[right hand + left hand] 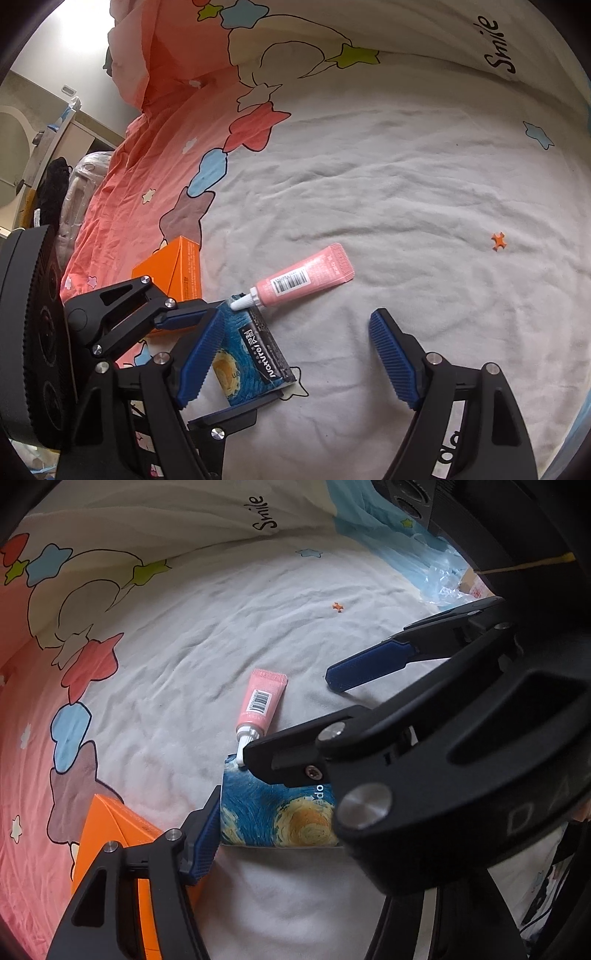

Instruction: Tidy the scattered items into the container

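Observation:
A blue starry-night pack (273, 812) (255, 354) lies on the white bedsheet (295, 627). My left gripper (221, 363) has a finger on each side of the pack, its pads against it. A pink tube (260, 703) (306, 278) lies just beyond, its white cap touching the pack's far edge. An orange box (110, 830) (173, 269) sits to the left. My right gripper (291, 354) is open above the sheet, its left finger (201, 354) over the pack; it also crosses the left wrist view (291, 720).
A cartoon-print quilt (295, 55) bunches along the far side. Pink bedding (129, 166) runs down the left. Clear plastic wrap (443, 579) lies at the far right. Furniture (33, 140) stands beyond the bed's left edge.

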